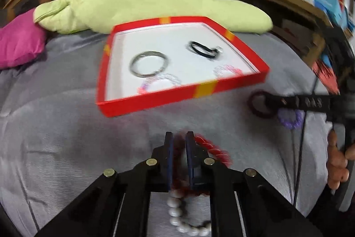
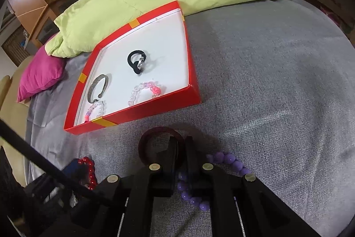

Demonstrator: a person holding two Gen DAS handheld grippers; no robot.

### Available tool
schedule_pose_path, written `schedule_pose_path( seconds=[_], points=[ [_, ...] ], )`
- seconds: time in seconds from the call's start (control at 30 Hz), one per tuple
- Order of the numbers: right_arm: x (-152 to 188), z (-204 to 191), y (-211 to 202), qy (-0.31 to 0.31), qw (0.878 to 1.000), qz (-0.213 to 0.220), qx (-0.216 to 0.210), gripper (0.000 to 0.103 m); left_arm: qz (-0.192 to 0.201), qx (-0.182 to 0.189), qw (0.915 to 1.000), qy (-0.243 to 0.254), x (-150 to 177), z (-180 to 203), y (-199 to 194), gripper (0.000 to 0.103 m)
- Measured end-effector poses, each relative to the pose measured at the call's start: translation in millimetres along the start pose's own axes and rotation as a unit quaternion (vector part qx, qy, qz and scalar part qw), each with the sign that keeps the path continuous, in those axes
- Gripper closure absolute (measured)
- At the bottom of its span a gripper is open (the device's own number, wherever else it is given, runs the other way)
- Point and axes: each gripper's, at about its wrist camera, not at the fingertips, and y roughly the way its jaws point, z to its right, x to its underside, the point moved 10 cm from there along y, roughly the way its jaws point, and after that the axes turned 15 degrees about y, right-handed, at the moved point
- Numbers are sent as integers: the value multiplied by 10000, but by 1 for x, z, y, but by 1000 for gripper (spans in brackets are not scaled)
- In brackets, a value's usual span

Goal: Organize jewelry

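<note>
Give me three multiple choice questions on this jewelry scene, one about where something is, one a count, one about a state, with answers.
1. Where does the purple bead bracelet lie?
A. in the red box
B. on the grey cover
C. on the green pillow

2. How many pieces lie in the red box?
A. two
B. four
C. six

3. What is the left tool doing?
A. closed on the red bead bracelet
B. open above the box
C. holding the white pearls

Answers: 1 B, it lies outside the box beside the right tool. 2 B, a metal bangle, a black band and two pale bead bracelets. 3 A, red beads sit between its closed fingers.
</note>
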Motion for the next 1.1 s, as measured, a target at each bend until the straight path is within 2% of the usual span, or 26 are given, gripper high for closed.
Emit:
schedule_pose_path(
  seconds=[0.17,0.27,0.3,0.33,0.4,0.53,0.6,0.87,0.97,1.0,1.03,1.1],
  points=[
    [0,1,1,4,10000,2,31,94,45,-136,9993,-354,4,-26,-6,91],
    [0,0,1,3,10000,11,65,94,-74,24,9989,-452,11,-27,-5,91],
    [0,0,2,4,10000,16,77,94,-143,49,9987,-487,14,-29,-4,85],
    [0,0,2,6,10000,21,85,94,-215,97,9984,-522,16,-28,-2,73],
    [0,-1,2,-7,9999,33,106,94,-271,167,9976,-609,20,-29,-1,59],
    [1,-1,2,-28,9999,48,107,94,-204,319,9969,-684,18,-23,-2,49],
    [1,-1,2,-37,9999,46,97,94,-233,321,9972,-632,18,-20,0,49],
    [2,0,-1,-62,10000,35,68,94,-414,-30,9991,14,21,-4,11,50],
    [3,0,-1,-75,9999,40,76,94,-338,-20,9994,110,18,1,10,70],
    [3,0,-1,-73,9999,39,77,94,-322,-46,9994,152,17,2,9,82],
    [3,0,-1,-71,9999,39,77,94,-321,-137,9992,189,17,1,8,86],
    [3,0,-1,-80,9999,43,82,94,-311,-155,9993,130,17,-2,8,88]
  ],
)
